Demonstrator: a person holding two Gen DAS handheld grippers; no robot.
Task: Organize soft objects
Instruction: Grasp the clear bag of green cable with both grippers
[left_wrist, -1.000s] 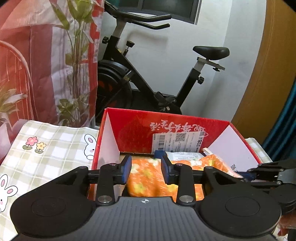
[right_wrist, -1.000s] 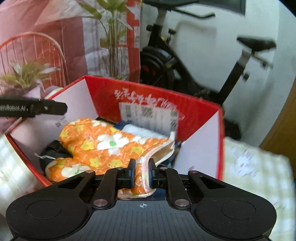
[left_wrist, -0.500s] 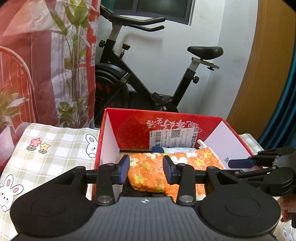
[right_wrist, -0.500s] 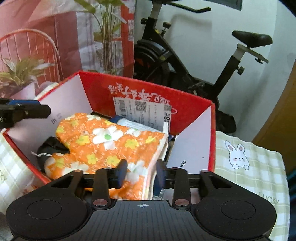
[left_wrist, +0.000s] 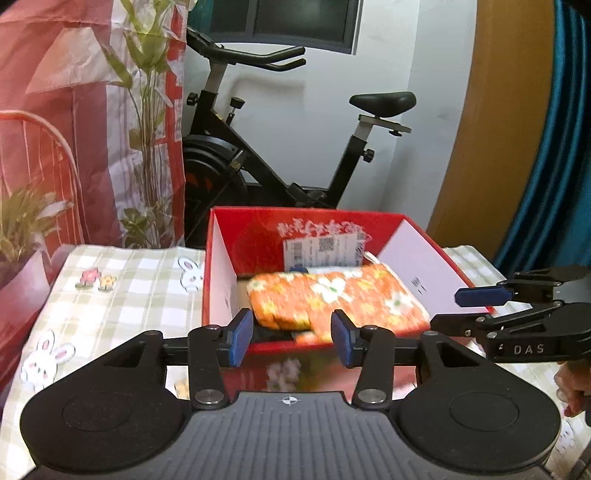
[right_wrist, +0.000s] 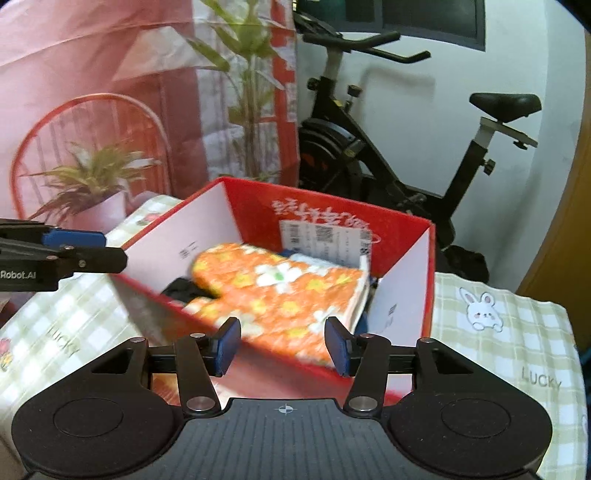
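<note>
Far left, a potted plant (right_wrist: 88, 184) stands before a red printed backdrop (left_wrist: 55, 110). A checked cloth (left_wrist: 122, 291) with rabbit prints covers the desk. The left gripper (left_wrist: 291, 338) hovers at the near edge of a red box (left_wrist: 218, 266), its blue-padded fingers (left_wrist: 240, 341) spread wide and holding nothing. At centre, the open box stands on the cloth; its far wall bears white script and a shipping label (left_wrist: 321, 251). An orange flowered mitt (left_wrist: 332, 295) lies inside the box on top of the other contents, a dark item (right_wrist: 181, 288) showing beneath its left end and a pale packet at its far side. Behind the box stands a black exercise bike (left_wrist: 280, 147) against a white wall. To the right, the right gripper (right_wrist: 282, 345) is likewise at the near edge of the box, fingers (right_wrist: 338, 347) spread apart and empty, clear of the mitt. Far right, a blue curtain (left_wrist: 554, 147) hangs beside a brown panel.
</note>
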